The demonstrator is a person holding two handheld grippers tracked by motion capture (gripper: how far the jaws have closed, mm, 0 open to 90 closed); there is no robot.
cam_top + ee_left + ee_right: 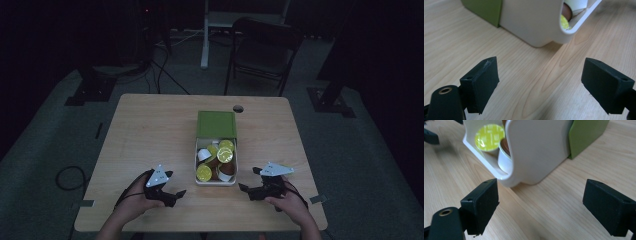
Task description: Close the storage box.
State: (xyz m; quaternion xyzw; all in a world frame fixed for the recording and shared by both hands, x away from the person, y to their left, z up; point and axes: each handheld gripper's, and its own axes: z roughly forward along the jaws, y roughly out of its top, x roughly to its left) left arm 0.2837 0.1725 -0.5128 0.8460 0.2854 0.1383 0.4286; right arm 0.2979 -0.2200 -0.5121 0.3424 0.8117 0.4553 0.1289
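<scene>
Both the left gripper (175,186) and right gripper (248,181) gape empty; white capsule box (200,180) ahead between them, green sleeve (216,124) beyond.

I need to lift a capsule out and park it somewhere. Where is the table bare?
The table is bare left of the white box, up to its far left corner, and right of the green lid towards the right edge. It is crowded at the near edge: the left tool and right tool flank the box.
</scene>
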